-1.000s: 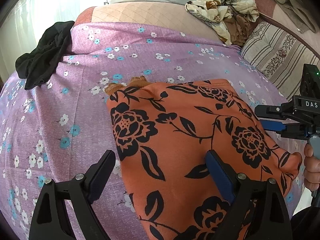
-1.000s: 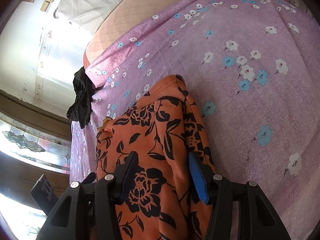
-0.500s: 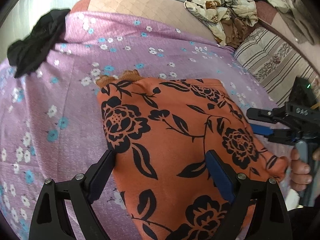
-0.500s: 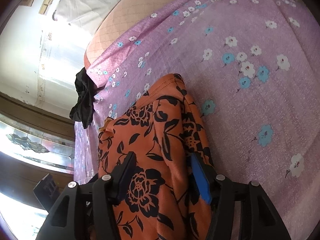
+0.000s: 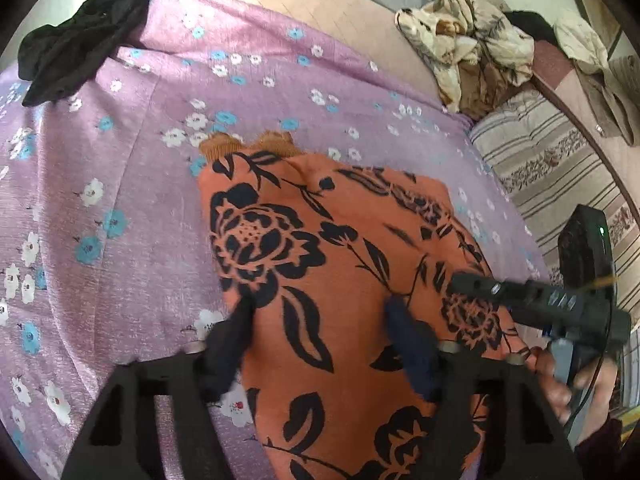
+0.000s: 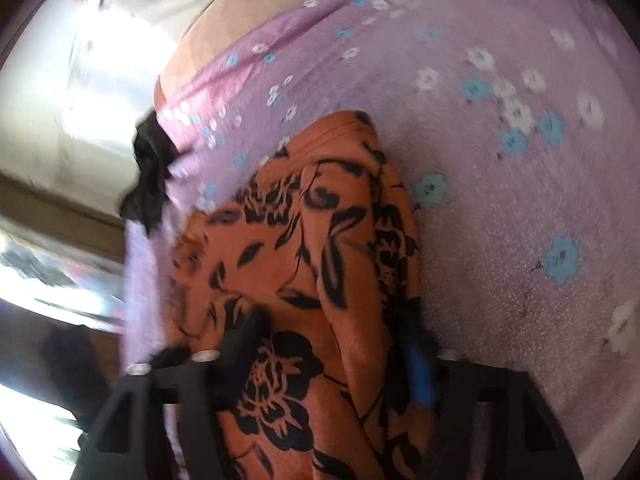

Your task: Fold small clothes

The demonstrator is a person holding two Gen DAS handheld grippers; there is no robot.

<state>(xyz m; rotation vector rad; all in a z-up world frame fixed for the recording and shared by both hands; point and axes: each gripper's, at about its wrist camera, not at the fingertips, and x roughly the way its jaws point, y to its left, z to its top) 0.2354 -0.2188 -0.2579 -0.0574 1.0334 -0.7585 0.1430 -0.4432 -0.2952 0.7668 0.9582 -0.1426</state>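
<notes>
An orange garment printed with black roses and leaves lies flat on a bed, on a lilac bedspread strewn with white and blue flowers. It sits toward the near edge of the bed, its ribbed mustard-brown trim at the far end.

The left gripper points down at the garment's near left part. Its fingers have just been closing and are blurred; one stands at the garment's left edge, the other on the cloth further in, with orange fabric between them. Whether they already pinch the cloth cannot be told.

The right gripper stands over the garment's right side, where the cloth is doubled into a raised fold. Its fingers have just been closing too, with the fold between them; this view is smeared, and a firm clamp cannot be confirmed. In the left wrist view the right gripper's black body crosses the garment's right edge, held by a person's hand.

A crumpled black garment lies at the far left corner of the bedspread. A heap of cream and brown patterned cloth rests at the far right, beside a striped pillow.
</notes>
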